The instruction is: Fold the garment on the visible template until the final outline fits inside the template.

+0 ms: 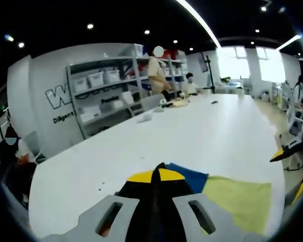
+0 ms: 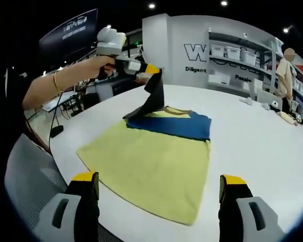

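Yellow-green and blue, the garment (image 2: 156, 156) lies spread on the white bench (image 2: 262, 151). I see its dark corner (image 2: 154, 96) pinched and lifted above the blue part by my left hand-held gripper (image 2: 154, 70), held in a hand (image 2: 93, 68). My right hand-held gripper (image 2: 159, 189) hovers released over the near hem.

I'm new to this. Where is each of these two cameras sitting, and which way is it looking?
Left gripper view: rides the left tongs, shut on the garment's dark sleeve, facing across the white table toward shelves.
Right gripper view: rides the right tongs, open, looking over the yellow-and-blue garment at the person's hand lifting the sleeve with the left tongs.
Shared: garment, table, shelves.
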`<control>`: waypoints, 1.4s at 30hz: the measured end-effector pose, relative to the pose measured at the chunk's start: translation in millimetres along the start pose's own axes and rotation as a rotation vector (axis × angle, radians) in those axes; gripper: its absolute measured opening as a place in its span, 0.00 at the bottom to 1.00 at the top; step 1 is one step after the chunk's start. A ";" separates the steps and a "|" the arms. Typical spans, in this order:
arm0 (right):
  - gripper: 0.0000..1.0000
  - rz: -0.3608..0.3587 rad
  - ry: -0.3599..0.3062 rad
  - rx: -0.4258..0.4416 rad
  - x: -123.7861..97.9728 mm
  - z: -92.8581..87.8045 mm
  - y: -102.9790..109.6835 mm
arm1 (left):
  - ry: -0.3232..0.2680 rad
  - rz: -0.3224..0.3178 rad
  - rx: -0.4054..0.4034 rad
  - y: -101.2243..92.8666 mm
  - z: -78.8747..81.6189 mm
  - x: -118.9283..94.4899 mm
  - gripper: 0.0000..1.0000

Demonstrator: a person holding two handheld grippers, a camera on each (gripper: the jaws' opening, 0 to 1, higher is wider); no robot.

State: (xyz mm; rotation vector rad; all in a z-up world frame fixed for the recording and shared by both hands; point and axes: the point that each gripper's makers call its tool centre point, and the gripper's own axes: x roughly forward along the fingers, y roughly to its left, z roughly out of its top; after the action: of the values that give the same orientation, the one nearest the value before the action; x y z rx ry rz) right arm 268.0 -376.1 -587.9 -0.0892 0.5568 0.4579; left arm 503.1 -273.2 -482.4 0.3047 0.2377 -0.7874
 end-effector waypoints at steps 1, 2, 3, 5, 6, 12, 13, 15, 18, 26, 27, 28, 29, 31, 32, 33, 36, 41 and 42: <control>0.98 -0.002 0.001 0.000 -0.3 -0.6 -0.6 | 0.004 -0.007 0.002 -4.0 -0.9 2.0 0.00; 0.98 -0.003 0.003 0.001 -0.5 -1.0 -1.0 | 0.005 -0.011 0.003 -5.9 -1.2 2.2 0.00; 0.98 -0.005 0.005 0.000 -0.6 -1.4 -0.9 | 0.005 -0.019 0.001 -10.4 -1.8 3.7 0.00; 0.98 -0.005 0.006 0.002 -0.6 -1.7 -1.0 | 0.008 -0.033 0.006 -18.4 -3.3 5.7 0.00; 0.98 -0.006 0.007 0.001 -0.4 -2.0 -0.9 | 0.012 -0.041 0.012 -21.5 -5.0 8.8 0.00; 0.98 -0.004 0.010 0.004 1.8 -4.8 1.3 | 0.039 -0.060 0.024 -32.7 -16.8 17.3 0.00; 0.98 -0.003 0.011 0.006 2.4 -5.6 1.8 | 0.042 -0.064 0.023 -34.8 -19.2 19.1 0.00; 0.98 0.000 0.015 0.004 3.2 -6.7 3.1 | 0.052 -0.073 0.029 -38.4 -23.3 22.6 0.00; 0.98 -0.002 0.020 -0.001 3.9 -8.0 2.5 | 0.061 -0.083 0.040 -43.3 -28.4 28.1 0.00; 0.98 -0.010 0.011 0.004 6.1 -8.7 -1.0 | 0.094 -0.122 0.039 -64.3 -47.7 47.2 0.00; 0.98 -0.010 0.011 0.004 6.8 -9.0 -1.0 | 0.097 -0.126 0.040 -66.8 -49.6 49.4 0.00; 0.98 -0.011 0.012 0.004 7.5 -9.5 -1.2 | 0.103 -0.132 0.044 -70.8 -52.9 53.0 0.00; 0.98 -0.012 0.012 0.004 8.5 -10.3 -1.6 | 0.109 -0.137 0.048 -73.3 -55.4 55.1 0.00; 0.98 -0.013 0.018 0.003 10.3 -12.9 -2.7 | 0.122 -0.153 0.059 -80.4 -61.7 59.6 0.00; 0.98 -0.015 0.021 0.004 11.0 -14.3 -3.5 | 0.126 -0.155 0.063 -82.4 -64.0 61.4 0.00; 0.98 -0.014 0.024 0.005 11.3 -15.3 -3.9 | 0.136 -0.162 0.076 -85.5 -67.9 64.2 0.00; 0.98 -0.018 0.031 0.008 12.6 -18.0 -6.5 | 0.141 -0.167 0.081 -88.7 -72.9 68.9 0.00; 0.98 -0.021 0.041 0.016 16.6 -21.0 -10.7 | 0.162 -0.180 0.075 -94.3 -84.6 76.3 0.00; 0.98 -0.022 0.043 0.017 17.5 -21.4 -11.5 | 0.163 -0.181 0.073 -95.0 -86.0 77.1 0.01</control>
State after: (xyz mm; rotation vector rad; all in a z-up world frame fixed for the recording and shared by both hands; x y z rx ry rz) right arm 275.7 -383.8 -615.7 -0.0889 0.6011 0.4305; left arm 478.8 -356.5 -604.1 0.4211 0.3946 -0.9527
